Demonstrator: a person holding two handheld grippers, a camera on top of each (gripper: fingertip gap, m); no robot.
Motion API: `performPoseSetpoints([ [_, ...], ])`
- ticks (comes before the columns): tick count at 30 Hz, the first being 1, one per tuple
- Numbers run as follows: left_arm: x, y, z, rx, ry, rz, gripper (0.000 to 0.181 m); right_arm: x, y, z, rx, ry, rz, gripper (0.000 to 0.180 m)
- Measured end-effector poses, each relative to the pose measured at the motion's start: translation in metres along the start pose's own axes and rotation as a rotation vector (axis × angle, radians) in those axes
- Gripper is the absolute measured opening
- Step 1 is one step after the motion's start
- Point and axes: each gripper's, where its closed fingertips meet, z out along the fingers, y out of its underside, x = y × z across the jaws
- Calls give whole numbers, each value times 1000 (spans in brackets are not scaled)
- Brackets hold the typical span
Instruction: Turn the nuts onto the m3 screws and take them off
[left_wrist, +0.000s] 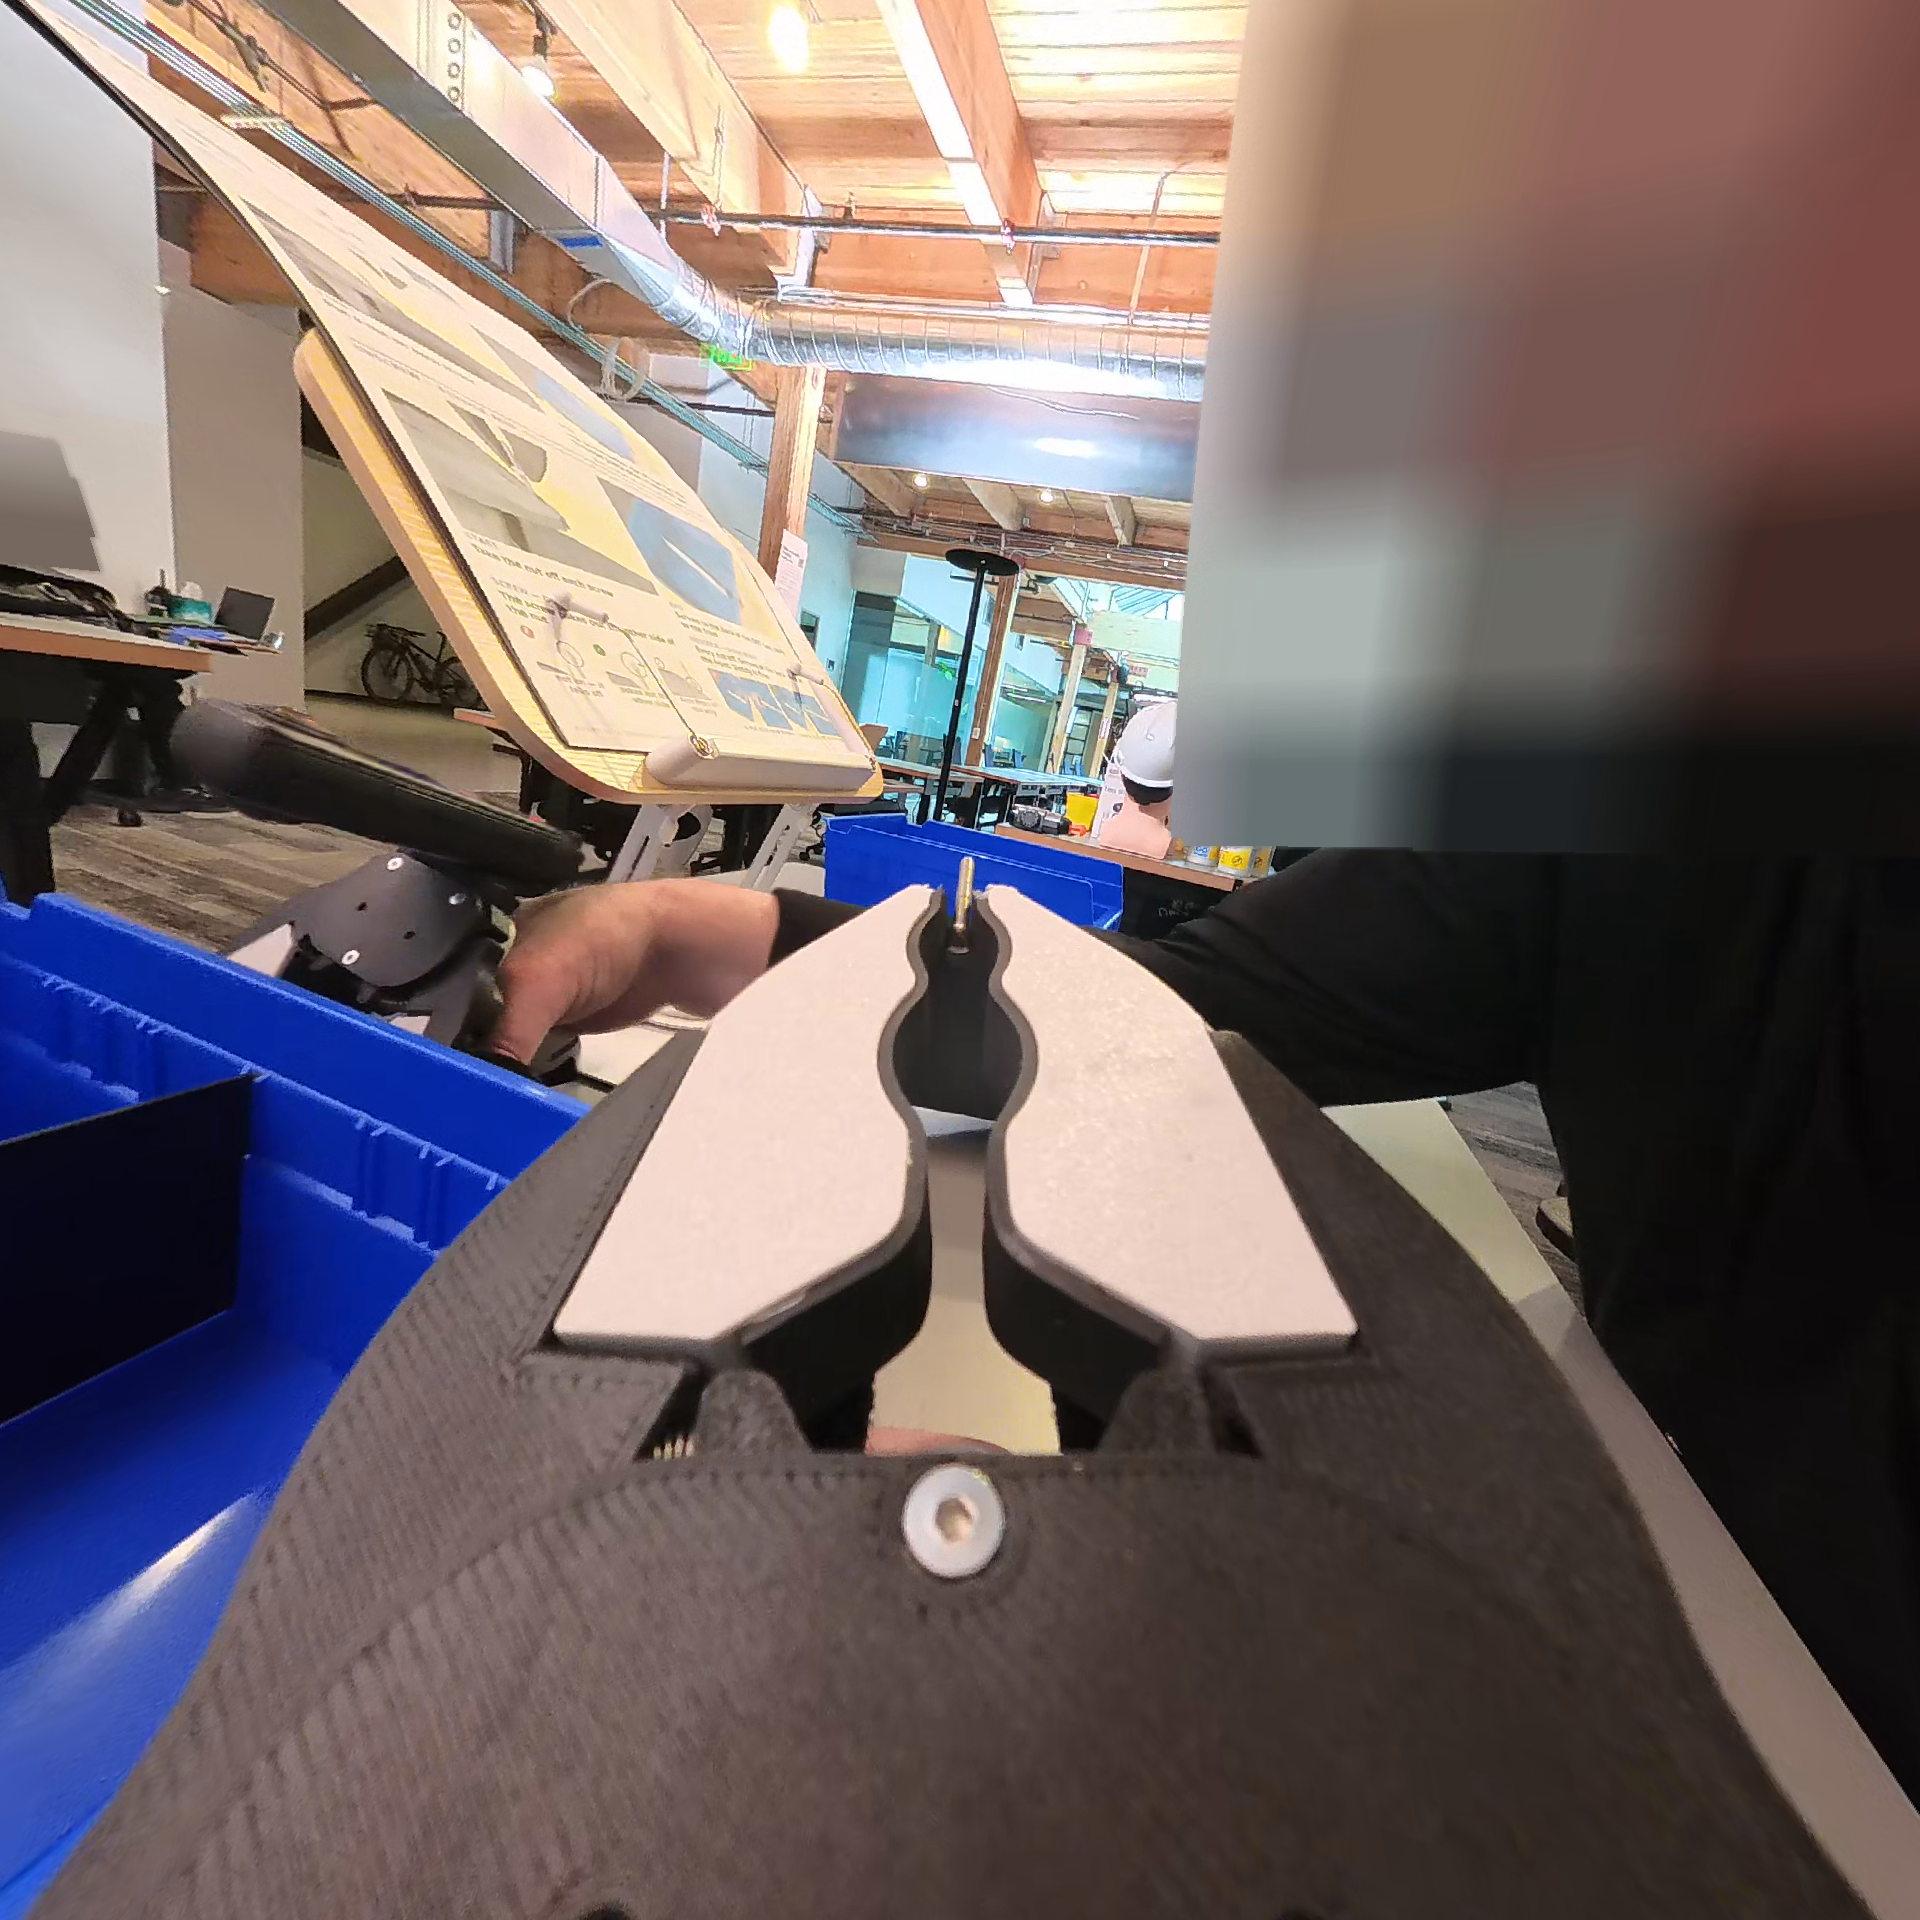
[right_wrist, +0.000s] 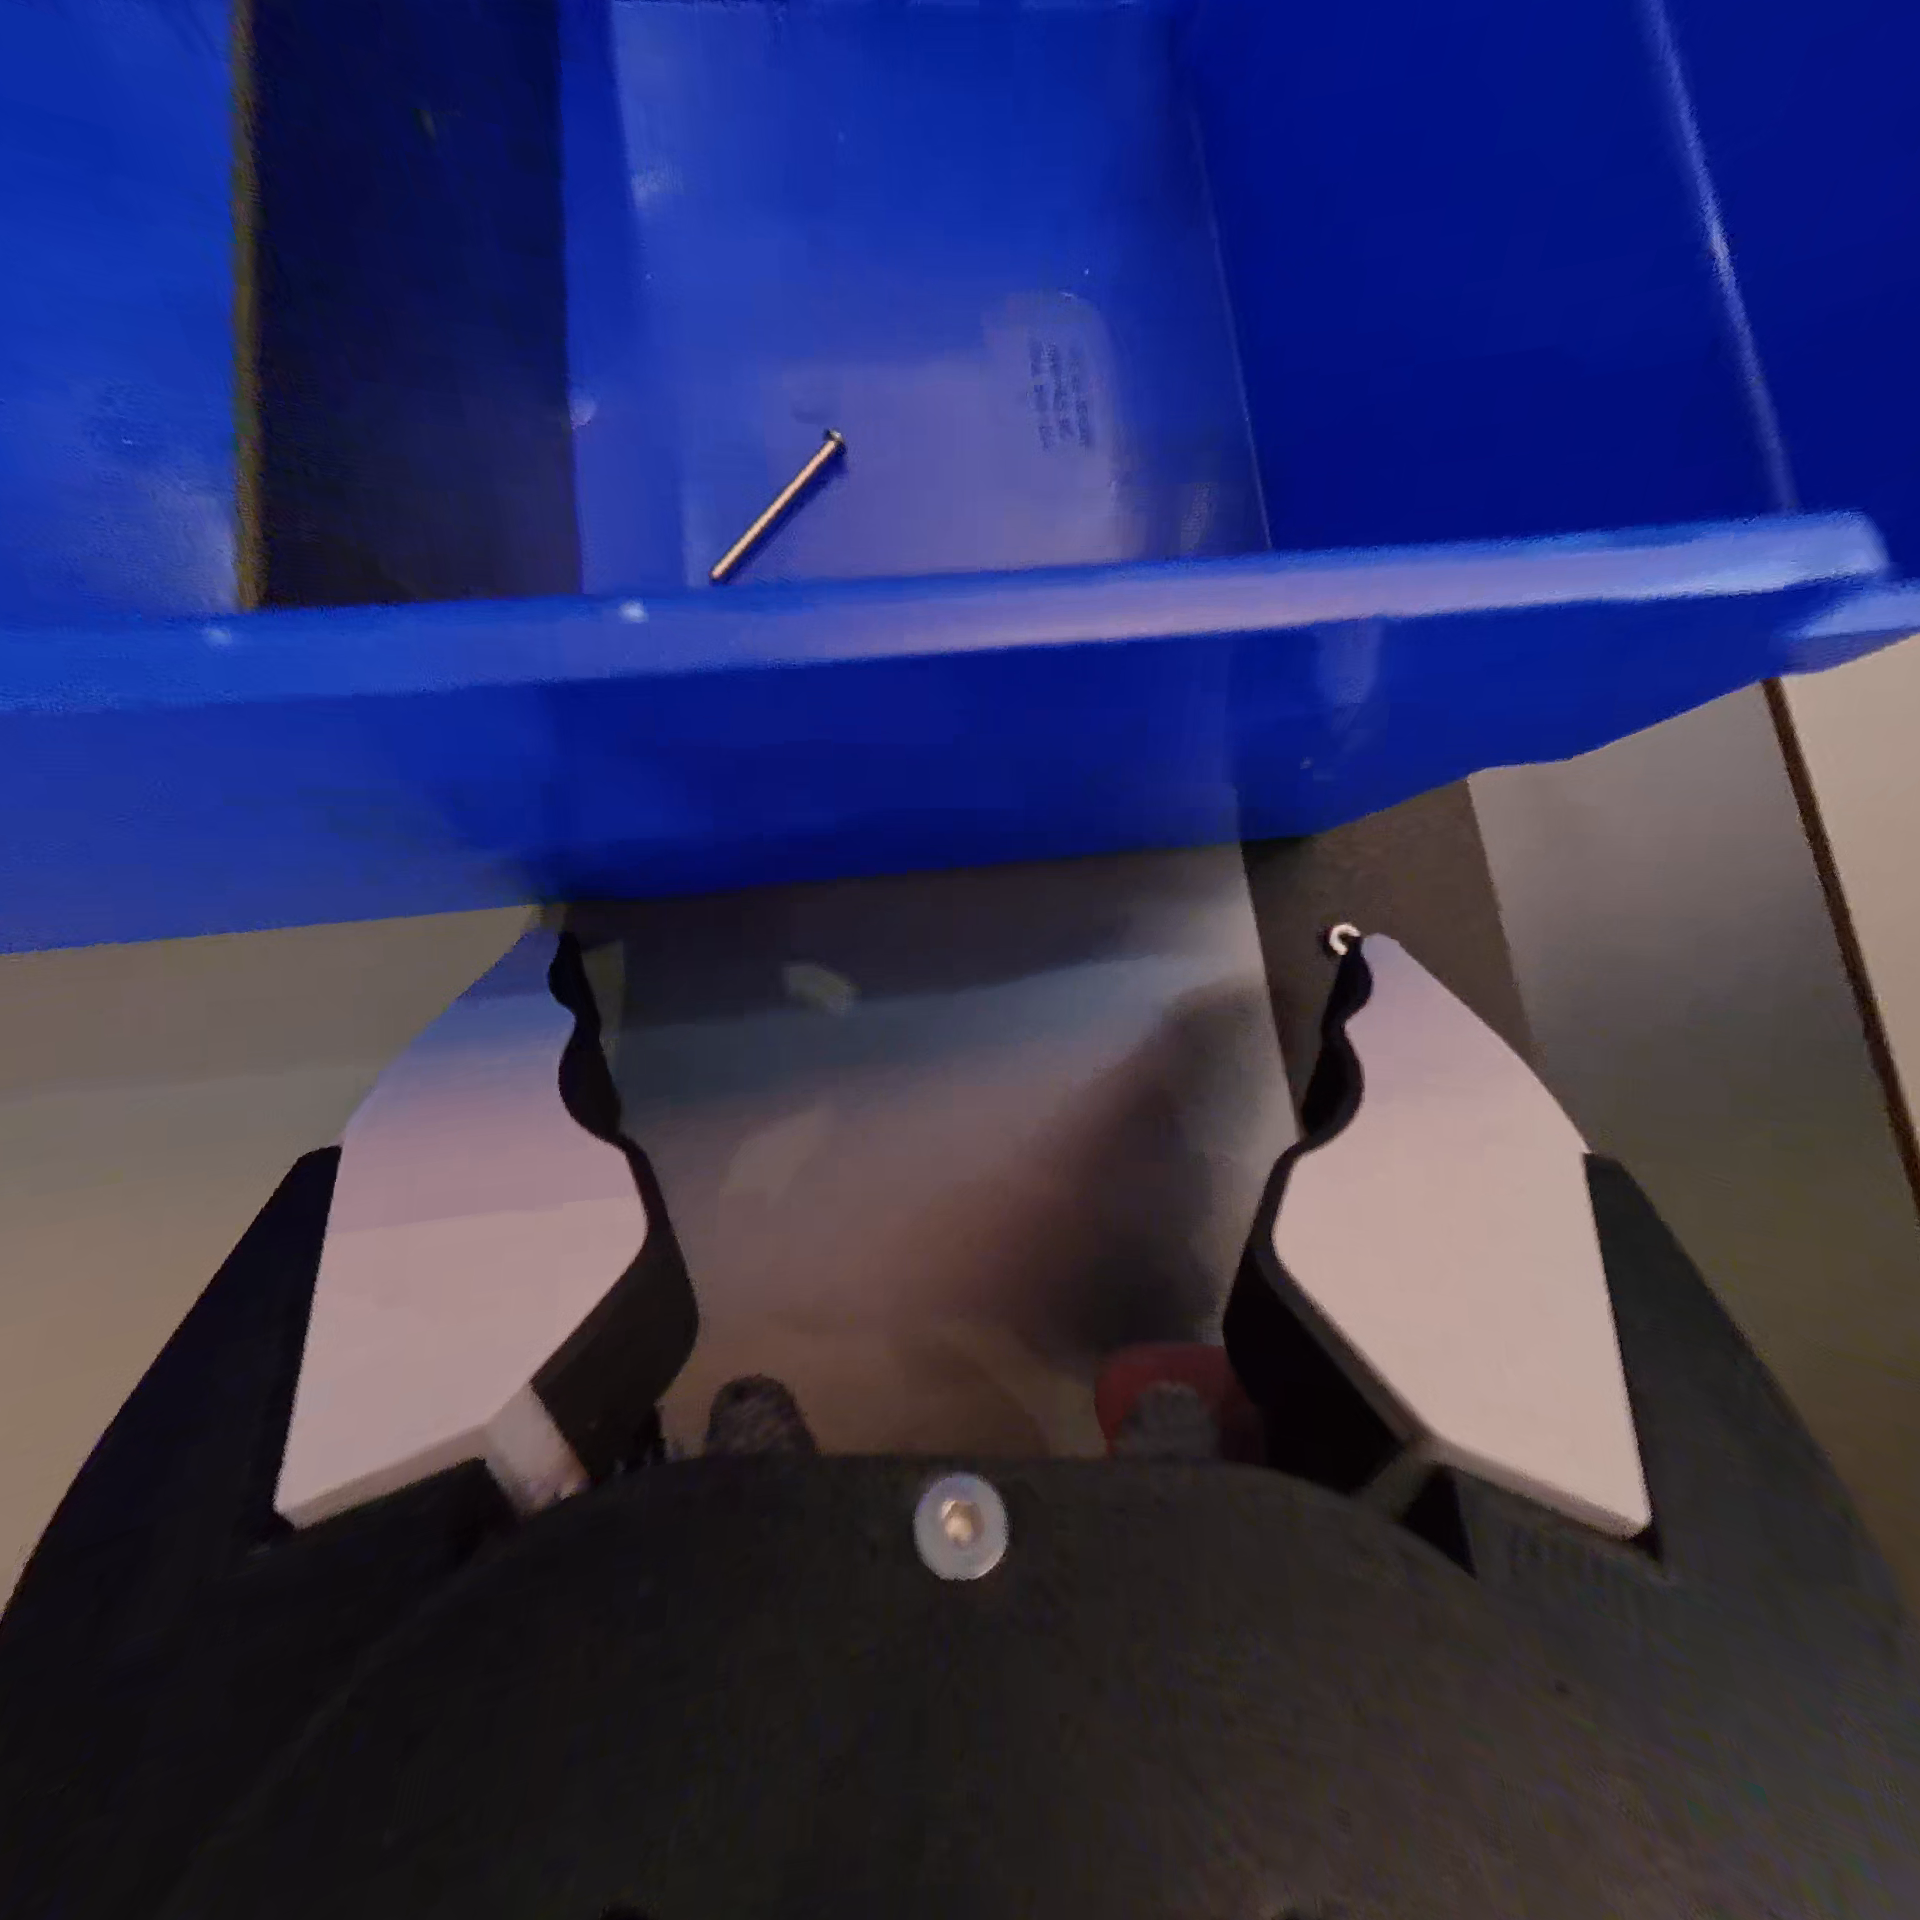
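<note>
In the left wrist view my left gripper (left_wrist: 961, 902) is shut on a thin metal screw (left_wrist: 965, 883). The screw stands upright and pokes out above the fingertips. My right gripper shows farther off in that view (left_wrist: 364, 935), held by a hand (left_wrist: 623, 961). In the right wrist view my right gripper (right_wrist: 956, 951) is wide open, just in front of a blue bin's near wall (right_wrist: 831, 727). A tiny nut (right_wrist: 1343, 939) sits at the tip of its right finger (right_wrist: 1455, 1143). Another long screw (right_wrist: 779, 509) lies loose on the bin floor.
A blue bin (left_wrist: 343, 1143) with a black divider (left_wrist: 125, 1226) sits at my left. A tilted instruction board (left_wrist: 582, 582) stands behind it, with a second blue bin (left_wrist: 914, 862) beyond. A black-sleeved arm (left_wrist: 1455, 987) crosses above the white table (left_wrist: 1455, 1153).
</note>
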Motion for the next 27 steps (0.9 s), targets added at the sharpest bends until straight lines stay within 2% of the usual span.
performPoseSetpoints([
  [10,1,2,1,-6,11,-5,4,11,1,11,-53,-82,27,139],
  [24,0,6,4,-17,17,-16,4,3,2,2,-25,-98,6,114],
  [27,0,7,4,-17,18,-18,4,4,0,3,-15,-88,-12,118],
])
